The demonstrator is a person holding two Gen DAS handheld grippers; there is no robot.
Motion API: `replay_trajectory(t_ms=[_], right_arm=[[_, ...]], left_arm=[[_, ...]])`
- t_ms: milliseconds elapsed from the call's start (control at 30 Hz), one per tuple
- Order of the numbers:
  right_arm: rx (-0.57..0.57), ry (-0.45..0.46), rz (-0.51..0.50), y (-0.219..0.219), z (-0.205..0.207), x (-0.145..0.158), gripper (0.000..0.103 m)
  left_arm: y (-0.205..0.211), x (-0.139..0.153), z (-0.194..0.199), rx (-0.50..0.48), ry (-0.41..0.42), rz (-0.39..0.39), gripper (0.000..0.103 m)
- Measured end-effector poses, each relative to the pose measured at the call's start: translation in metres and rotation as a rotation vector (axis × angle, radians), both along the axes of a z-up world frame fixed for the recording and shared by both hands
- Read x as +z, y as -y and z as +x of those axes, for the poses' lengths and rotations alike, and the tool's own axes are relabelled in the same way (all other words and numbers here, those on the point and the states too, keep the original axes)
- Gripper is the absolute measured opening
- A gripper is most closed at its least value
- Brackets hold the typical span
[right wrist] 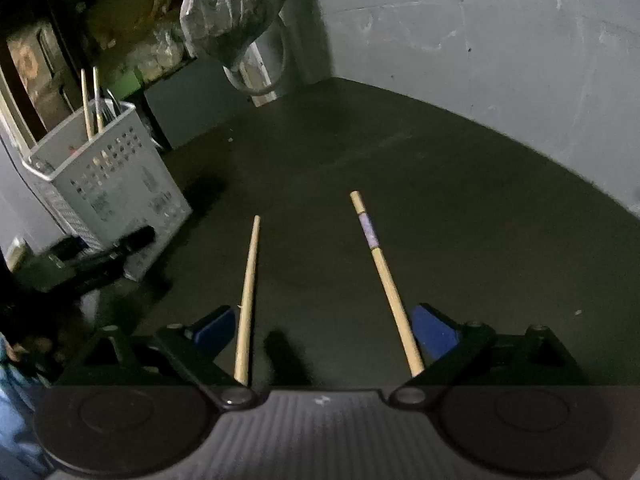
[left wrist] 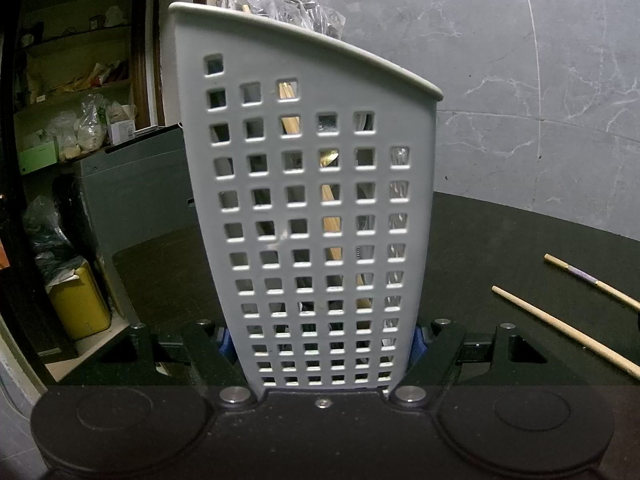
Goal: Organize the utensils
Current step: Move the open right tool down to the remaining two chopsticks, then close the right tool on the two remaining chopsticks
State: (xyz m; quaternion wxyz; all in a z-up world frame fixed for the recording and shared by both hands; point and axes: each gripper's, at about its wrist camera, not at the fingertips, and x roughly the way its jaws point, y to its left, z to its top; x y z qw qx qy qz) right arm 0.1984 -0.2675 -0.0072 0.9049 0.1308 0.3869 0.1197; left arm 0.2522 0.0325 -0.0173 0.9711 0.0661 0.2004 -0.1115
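chopsticks (right wrist: pixel 247 300) | right hand-held gripper (right wrist: pixel 324 330) spread around both | left hand-held gripper (left wrist: pixel 320 340) clamps holder (left wrist: pixel 316 200)

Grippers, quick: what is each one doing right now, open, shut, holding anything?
Left claw: shut on the grey utensil caddy, gripping its base.
Right claw: open, holding nothing; two chopsticks lie on the table between its fingers.

Two wooden chopsticks (right wrist: pixel 247 300) lie flat between the right gripper (right wrist: pixel 324 330); the grey holder (left wrist: pixel 316 216) stands upright, clamped by the left gripper (left wrist: pixel 320 344).
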Motion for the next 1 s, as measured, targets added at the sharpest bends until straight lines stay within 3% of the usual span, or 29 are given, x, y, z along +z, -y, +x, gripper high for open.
replay_trajectory(t_ms=[200, 333, 467, 700, 767, 833, 1000], right_arm=[[0.084, 0.015, -0.028, -0.031, -0.005, 0.001, 0.099], [0.151, 0.036, -0.166, -0.059, -0.007, 0.0, 0.098], [0.171, 0.057, -0.265, -0.07, -0.009, -0.001, 0.083], [0.134, 0.098, -0.271, -0.073, 0.001, -0.002, 0.06], [0.117, 0.118, -0.269, -0.077, 0.01, -0.003, 0.037], [0.098, 0.137, -0.27, -0.084, 0.022, -0.004, 0.02], [0.092, 0.152, -0.279, -0.104, 0.051, -0.004, 0.015]], left_arm=[[-0.001, 0.0, 0.0, -0.002, 0.0, 0.0, 0.075], [-0.001, 0.0, 0.001, -0.004, 0.001, -0.002, 0.075], [-0.001, -0.001, 0.002, -0.004, 0.002, -0.003, 0.075], [-0.001, -0.001, 0.002, -0.005, 0.002, -0.002, 0.075], [-0.001, -0.001, 0.002, -0.006, 0.001, -0.001, 0.075], [-0.001, -0.002, 0.003, -0.007, 0.001, 0.0, 0.075], [-0.001, -0.002, 0.003, -0.009, 0.0, 0.0, 0.075]])
